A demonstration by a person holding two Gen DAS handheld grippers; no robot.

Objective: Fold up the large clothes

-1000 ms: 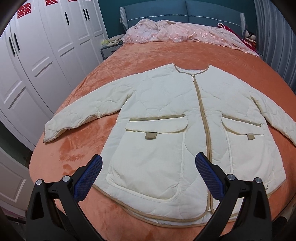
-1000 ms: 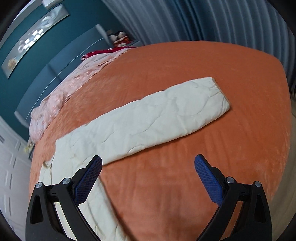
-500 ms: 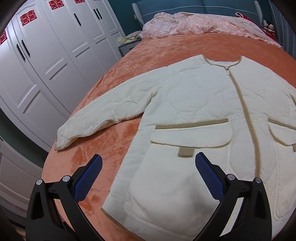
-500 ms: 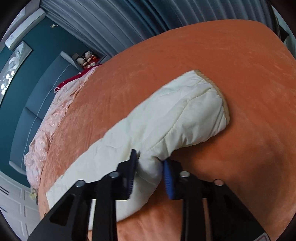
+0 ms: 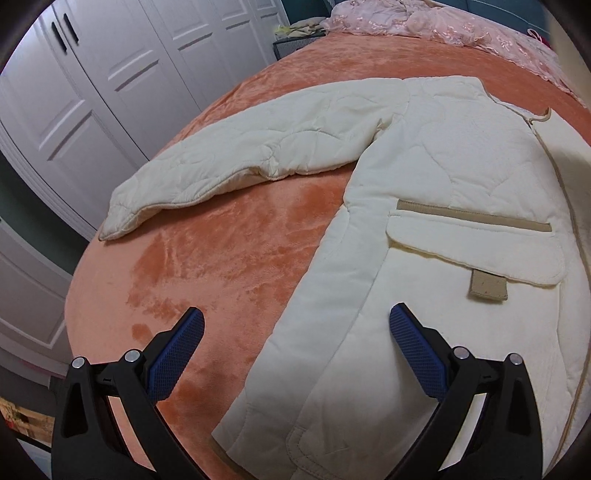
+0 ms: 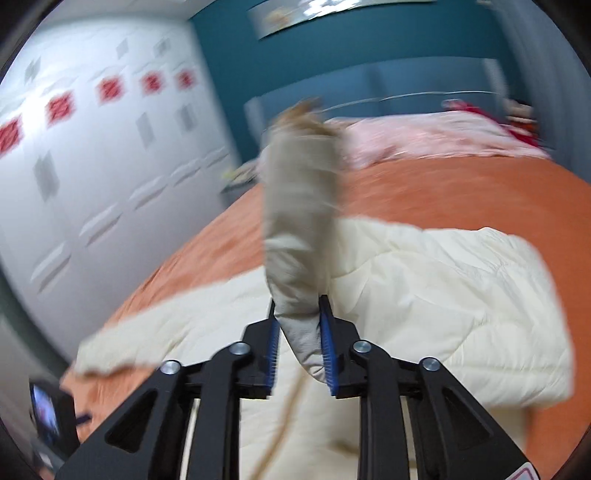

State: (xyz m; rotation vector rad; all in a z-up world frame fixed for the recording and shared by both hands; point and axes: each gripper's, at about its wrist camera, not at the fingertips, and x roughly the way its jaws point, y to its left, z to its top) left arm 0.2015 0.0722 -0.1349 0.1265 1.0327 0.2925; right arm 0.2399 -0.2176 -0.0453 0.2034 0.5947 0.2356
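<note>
A cream quilted jacket [image 5: 436, 192] with tan trim lies front up on an orange bedspread [image 5: 229, 266]. Its one sleeve [image 5: 236, 162] stretches out toward the bed's left edge. My left gripper [image 5: 295, 350] is open and empty, low over the jacket's lower side edge. My right gripper [image 6: 297, 343] is shut on the other sleeve [image 6: 299, 221], which stands up lifted and blurred above the jacket body [image 6: 443, 295].
White wardrobe doors [image 5: 110, 74] run along the bed's left side. A pink lace cover [image 5: 461, 26] lies at the head of the bed under a teal headboard [image 6: 369, 85]. A small screen [image 6: 46, 413] sits low at the left.
My right gripper, shut on the sleeve since half a second ago, has lifted it and swung it over the jacket body. My left gripper has moved closer to the jacket's left side.
</note>
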